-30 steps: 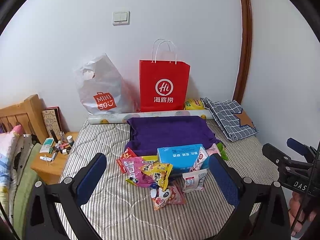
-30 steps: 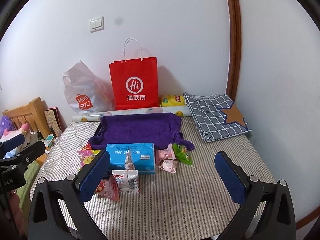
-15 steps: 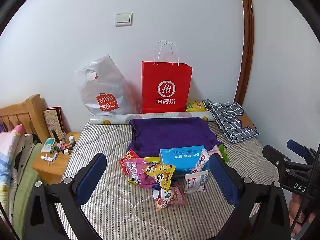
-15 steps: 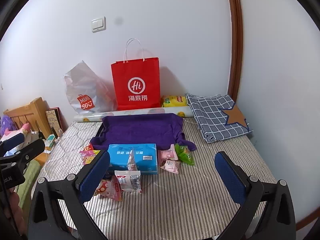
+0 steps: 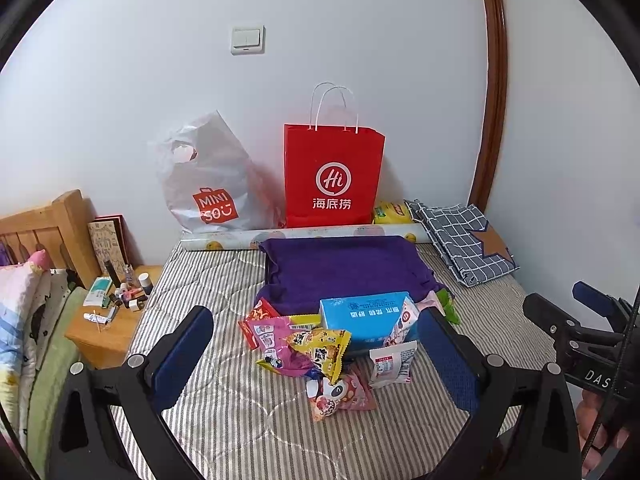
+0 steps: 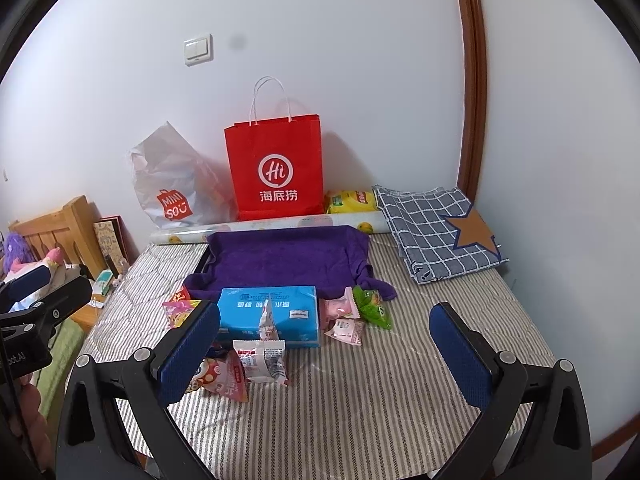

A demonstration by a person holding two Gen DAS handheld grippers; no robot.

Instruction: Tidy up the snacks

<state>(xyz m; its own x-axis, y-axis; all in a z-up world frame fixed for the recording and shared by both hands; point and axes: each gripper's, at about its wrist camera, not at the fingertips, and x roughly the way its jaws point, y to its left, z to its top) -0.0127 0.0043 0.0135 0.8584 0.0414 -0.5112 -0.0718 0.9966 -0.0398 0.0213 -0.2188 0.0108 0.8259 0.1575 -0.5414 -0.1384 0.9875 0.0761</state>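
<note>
**Two grippers wide open over a bed of snacks**

Both the left gripper [image 5: 316, 356] and the right gripper [image 6: 324, 344] hover above the near edge of the striped bed [image 6: 360, 408], jaws spread wide, holding nothing. Snack packets [image 5: 316, 348] lie heaped mid-bed against a blue tissue box [image 6: 269, 314], with a green packet [image 6: 374, 307] and pink ones just beside its right end. Behind the box sits a tray draped in purple cloth [image 6: 284, 258]. At the far edge, against the wall, stands a red paper bag [image 6: 276, 168]

Black left gripper [image 5: 316, 354] and right gripper [image 6: 325, 354] frames, blue-padded jaws, silver screws
</note>
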